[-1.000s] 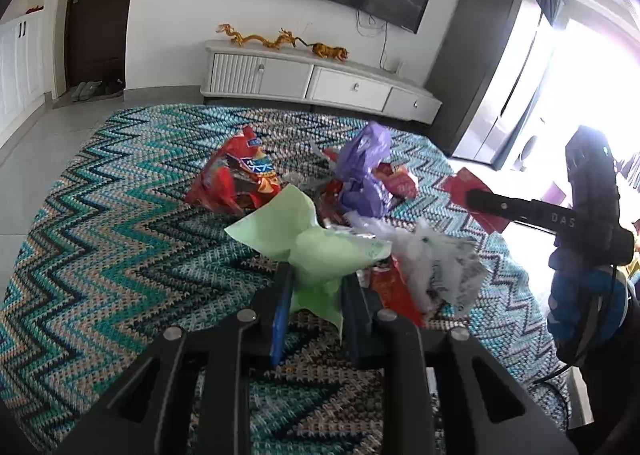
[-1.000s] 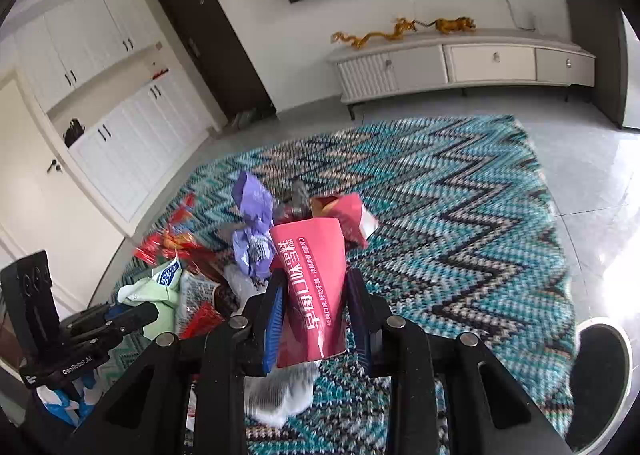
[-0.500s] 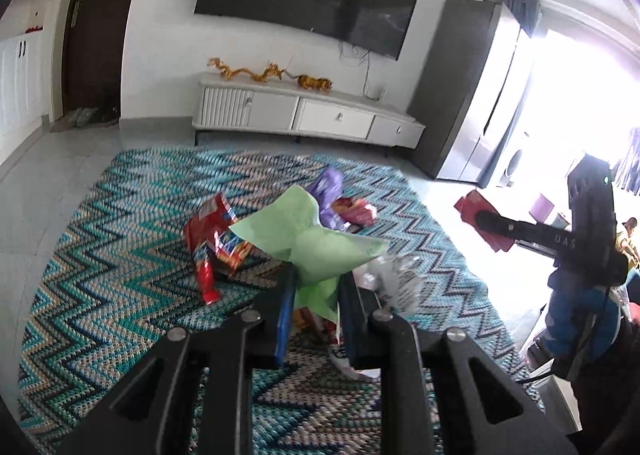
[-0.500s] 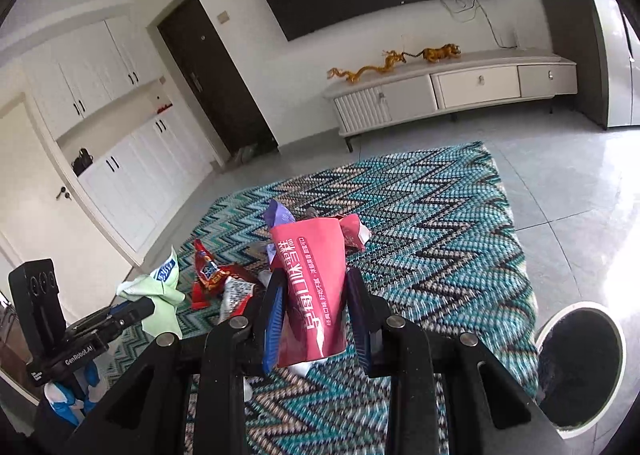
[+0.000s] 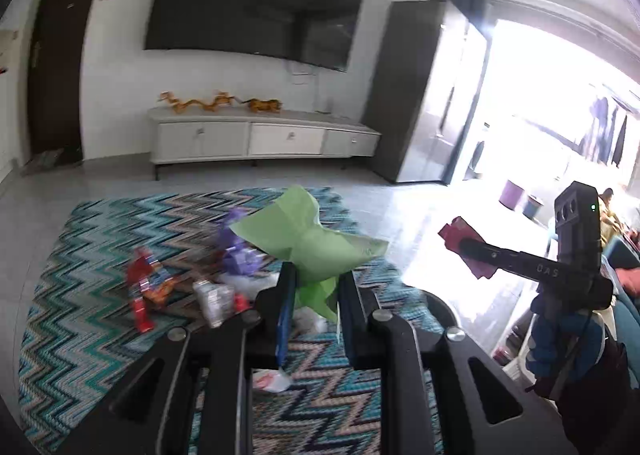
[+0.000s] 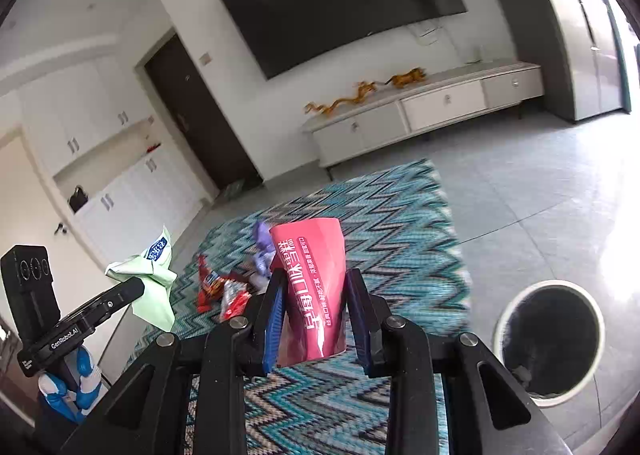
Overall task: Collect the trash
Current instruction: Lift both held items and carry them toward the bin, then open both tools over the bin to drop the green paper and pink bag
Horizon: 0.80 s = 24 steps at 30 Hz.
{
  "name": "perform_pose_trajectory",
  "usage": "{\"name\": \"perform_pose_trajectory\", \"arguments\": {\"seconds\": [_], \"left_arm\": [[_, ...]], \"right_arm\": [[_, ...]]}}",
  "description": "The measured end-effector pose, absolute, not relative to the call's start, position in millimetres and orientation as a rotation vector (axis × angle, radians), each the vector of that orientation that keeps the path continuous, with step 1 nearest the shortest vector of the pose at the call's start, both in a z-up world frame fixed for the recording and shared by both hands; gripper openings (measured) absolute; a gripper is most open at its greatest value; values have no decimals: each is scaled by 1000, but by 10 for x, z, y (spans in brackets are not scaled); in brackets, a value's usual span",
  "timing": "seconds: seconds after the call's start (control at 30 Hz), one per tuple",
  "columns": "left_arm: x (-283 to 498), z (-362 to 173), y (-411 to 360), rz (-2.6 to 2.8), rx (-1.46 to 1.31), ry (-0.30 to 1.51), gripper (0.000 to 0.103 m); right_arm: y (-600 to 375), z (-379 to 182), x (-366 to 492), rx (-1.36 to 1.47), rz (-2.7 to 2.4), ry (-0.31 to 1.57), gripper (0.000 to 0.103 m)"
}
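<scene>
The trash I hold is a red wrapper point(image 6: 310, 291) clamped upright in my right gripper point(image 6: 316, 315) and green paper point(image 5: 308, 247) pinched in my left gripper point(image 5: 314, 307), with the bin point(image 6: 550, 341) at lower right, nearer the right one.

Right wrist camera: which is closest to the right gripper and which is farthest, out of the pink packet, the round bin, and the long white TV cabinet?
1. Pink printed snack packet: between the right gripper's jaws.
2. Round white-rimmed trash bin: on the floor, lower right.
3. Long white TV cabinet: against the far wall.
</scene>
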<state>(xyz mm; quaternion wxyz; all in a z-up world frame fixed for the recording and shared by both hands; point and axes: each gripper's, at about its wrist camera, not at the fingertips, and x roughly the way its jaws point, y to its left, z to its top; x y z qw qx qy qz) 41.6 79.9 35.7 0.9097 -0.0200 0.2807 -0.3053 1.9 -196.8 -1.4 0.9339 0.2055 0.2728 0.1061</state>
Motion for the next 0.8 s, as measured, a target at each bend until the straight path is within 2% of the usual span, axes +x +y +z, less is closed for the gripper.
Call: {"name": "perform_pose_trajectory", "arguments": {"seconds": [0.37, 0.53, 0.8], "left_arm": [[460, 427, -773, -885, 80, 626, 20], [586, 207, -1616, -962, 152, 694, 20], [915, -374, -2486, -1012, 213, 824, 21]], "right_arm": [[-3059, -213, -497, 538, -26, 514, 28], [-3519, -493, -505, 602, -136, 554, 28], [-4053, -1069, -210, 684, -246, 656, 29]]}}
